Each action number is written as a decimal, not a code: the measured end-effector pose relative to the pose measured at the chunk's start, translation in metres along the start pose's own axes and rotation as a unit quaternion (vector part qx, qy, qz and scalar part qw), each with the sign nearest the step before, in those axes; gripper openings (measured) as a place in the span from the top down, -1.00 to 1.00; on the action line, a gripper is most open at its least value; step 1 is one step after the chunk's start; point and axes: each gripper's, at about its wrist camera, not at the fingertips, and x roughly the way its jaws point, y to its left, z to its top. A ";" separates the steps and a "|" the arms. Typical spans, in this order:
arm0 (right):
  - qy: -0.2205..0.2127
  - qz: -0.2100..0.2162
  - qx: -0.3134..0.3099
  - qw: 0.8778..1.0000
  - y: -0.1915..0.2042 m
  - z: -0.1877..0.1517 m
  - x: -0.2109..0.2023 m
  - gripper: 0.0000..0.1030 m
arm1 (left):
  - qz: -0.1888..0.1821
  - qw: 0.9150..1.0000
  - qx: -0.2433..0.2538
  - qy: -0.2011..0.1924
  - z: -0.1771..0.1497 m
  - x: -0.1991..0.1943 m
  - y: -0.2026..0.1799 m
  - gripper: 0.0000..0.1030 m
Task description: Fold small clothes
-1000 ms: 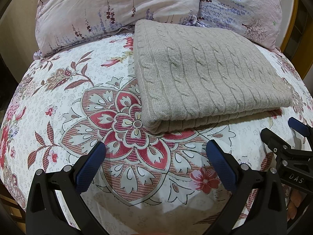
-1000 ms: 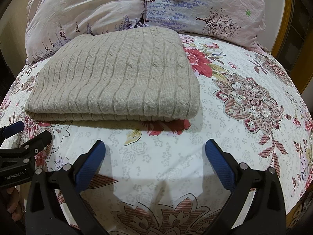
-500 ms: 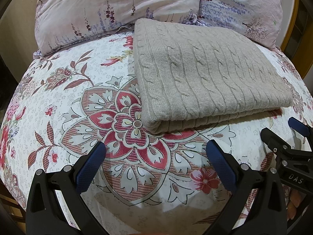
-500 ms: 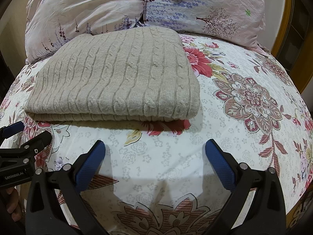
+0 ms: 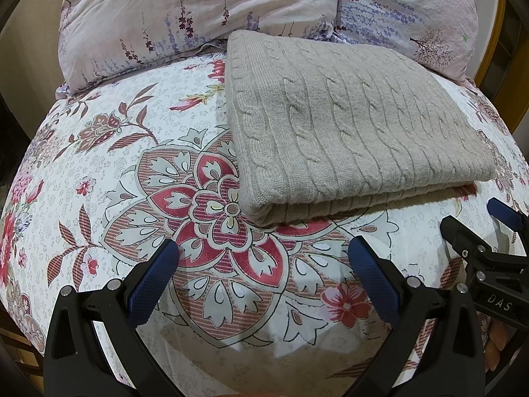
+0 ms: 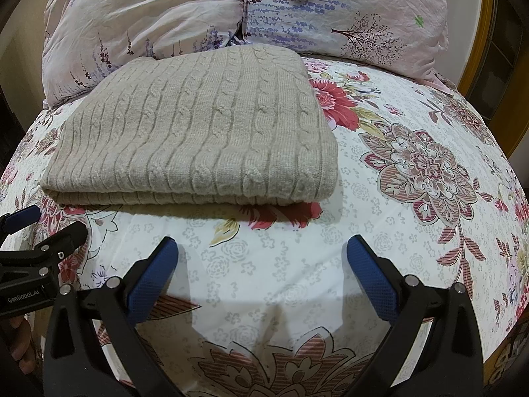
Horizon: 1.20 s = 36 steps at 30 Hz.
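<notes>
A beige cable-knit sweater [image 5: 350,132] lies folded in a neat rectangle on the floral bedsheet [image 5: 132,178], its folded edge facing me; it also shows in the right wrist view [image 6: 201,139]. My left gripper [image 5: 263,258] is open and empty, a little in front of the sweater's near left corner. My right gripper [image 6: 261,256] is open and empty, in front of the sweater's near right corner. Each gripper shows at the edge of the other's view: the right one [image 5: 479,231] and the left one [image 6: 43,228].
Two pale floral pillows [image 5: 198,10] [image 6: 347,10] lean at the head of the bed behind the sweater. A wooden frame [image 6: 476,53] stands at the far right. The bed's edges drop away on the left and right.
</notes>
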 end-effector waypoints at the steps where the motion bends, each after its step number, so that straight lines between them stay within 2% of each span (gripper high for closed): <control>1: 0.000 0.000 0.000 1.000 0.000 0.000 0.000 -0.97 | 0.000 1.000 0.000 0.000 0.000 0.000 0.000 -0.97; 36: 0.000 0.000 0.000 1.000 0.000 0.000 0.000 -0.97 | -0.003 1.000 0.005 0.001 0.000 0.001 0.001 -0.97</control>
